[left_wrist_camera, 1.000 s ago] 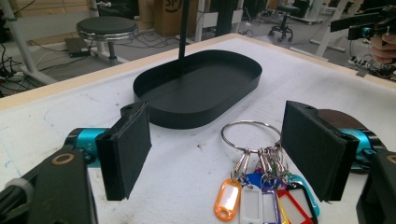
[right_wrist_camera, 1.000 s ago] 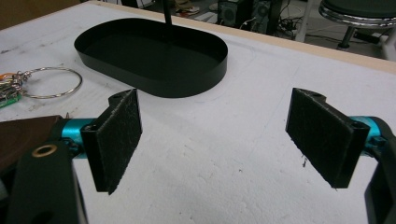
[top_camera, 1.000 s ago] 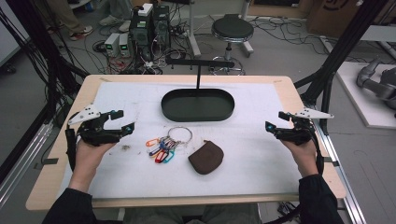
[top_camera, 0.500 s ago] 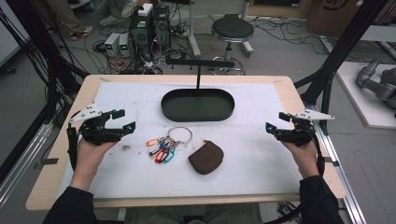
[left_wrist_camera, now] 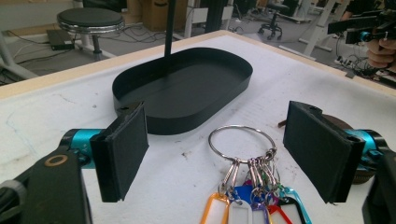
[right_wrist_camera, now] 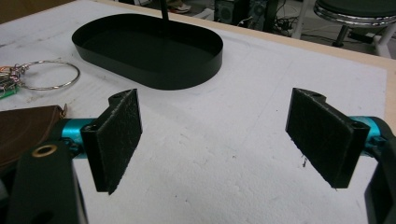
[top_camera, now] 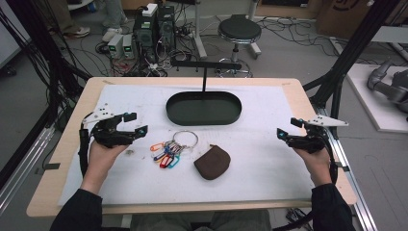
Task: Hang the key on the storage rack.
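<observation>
A black oval tray (top_camera: 204,108) sits at the back middle of the white mat. In front of it lie a key ring with coloured tags (top_camera: 168,149) and a brown pouch (top_camera: 212,162). My left gripper (top_camera: 135,123) hovers open just left of the keys. In the left gripper view its jaws (left_wrist_camera: 219,154) frame the ring and tags (left_wrist_camera: 243,205), with the tray wall (left_wrist_camera: 187,123) beyond. My right gripper (top_camera: 287,127) is open near the right edge, apart from the pouch. Between its pads (right_wrist_camera: 217,140) there is only bare mat; the pouch (right_wrist_camera: 23,130) and tray (right_wrist_camera: 177,77) lie to the left.
A thin black post with a crossbar (top_camera: 204,72) rises behind the tray. The white mat (top_camera: 269,163) covers most of the wooden table (top_camera: 298,91). On the floor beyond stand a stool (top_camera: 235,31) and computer boxes (top_camera: 154,26) with cables.
</observation>
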The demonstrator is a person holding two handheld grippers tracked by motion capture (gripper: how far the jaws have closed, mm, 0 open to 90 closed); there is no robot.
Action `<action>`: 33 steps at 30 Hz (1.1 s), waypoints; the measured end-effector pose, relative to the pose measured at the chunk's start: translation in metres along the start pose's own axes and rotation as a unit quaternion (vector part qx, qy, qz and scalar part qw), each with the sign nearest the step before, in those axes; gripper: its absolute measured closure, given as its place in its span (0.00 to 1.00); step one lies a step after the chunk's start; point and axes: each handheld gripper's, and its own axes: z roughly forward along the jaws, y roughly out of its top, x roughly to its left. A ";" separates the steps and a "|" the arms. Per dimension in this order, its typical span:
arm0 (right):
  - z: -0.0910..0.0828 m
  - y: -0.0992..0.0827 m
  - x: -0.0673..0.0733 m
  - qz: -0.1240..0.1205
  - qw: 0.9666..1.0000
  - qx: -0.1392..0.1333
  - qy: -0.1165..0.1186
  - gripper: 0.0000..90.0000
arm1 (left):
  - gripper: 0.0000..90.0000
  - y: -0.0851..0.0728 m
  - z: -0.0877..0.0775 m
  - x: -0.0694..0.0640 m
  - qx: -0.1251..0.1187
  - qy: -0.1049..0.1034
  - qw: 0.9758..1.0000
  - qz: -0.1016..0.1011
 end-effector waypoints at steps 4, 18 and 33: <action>0.001 -0.001 0.001 -0.003 1.000 0.002 0.000 0.21 | 0.24 -0.001 0.006 -0.001 0.007 -0.002 1.000 -0.001; 0.004 -0.001 0.002 -0.008 1.000 0.009 0.000 0.21 | 0.29 -0.008 0.033 -0.008 0.053 -0.010 0.999 -0.007; 0.006 -0.001 0.003 -0.011 1.000 0.009 -0.001 0.21 | 0.42 -0.012 0.082 -0.014 0.111 -0.007 0.991 -0.072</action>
